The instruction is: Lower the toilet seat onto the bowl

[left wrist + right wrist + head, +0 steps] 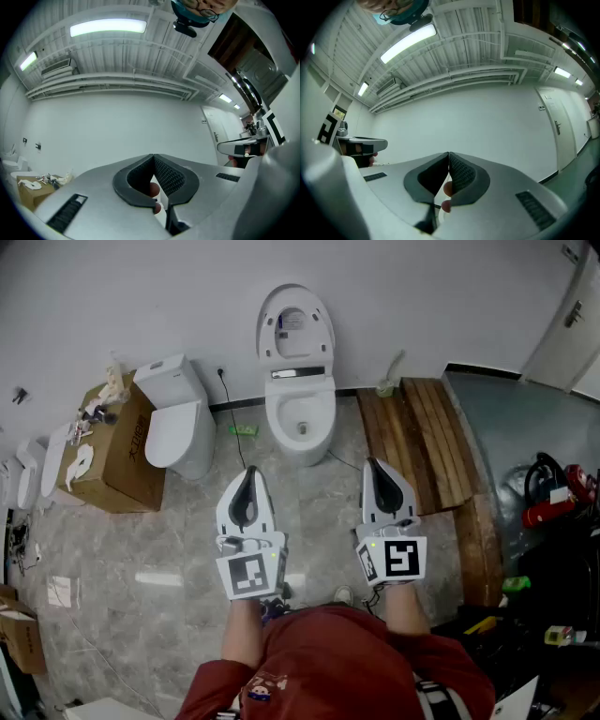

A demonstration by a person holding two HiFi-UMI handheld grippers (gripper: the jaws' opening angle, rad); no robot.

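A white toilet stands against the back wall in the head view, its seat and lid raised upright against the wall above the open bowl. My left gripper and right gripper hover side by side over the floor, well short of the bowl, both tilted slightly up. Both are shut with nothing between the jaws. In the left gripper view the left gripper shows dark pads meeting at the tips against a bare white wall. The right gripper looks the same in its own view.
A second white toilet stands to the left beside a cardboard box with small items on top. Wooden planks lie to the right of the toilet, with a green brush at the wall. Tools and clutter fill the right edge.
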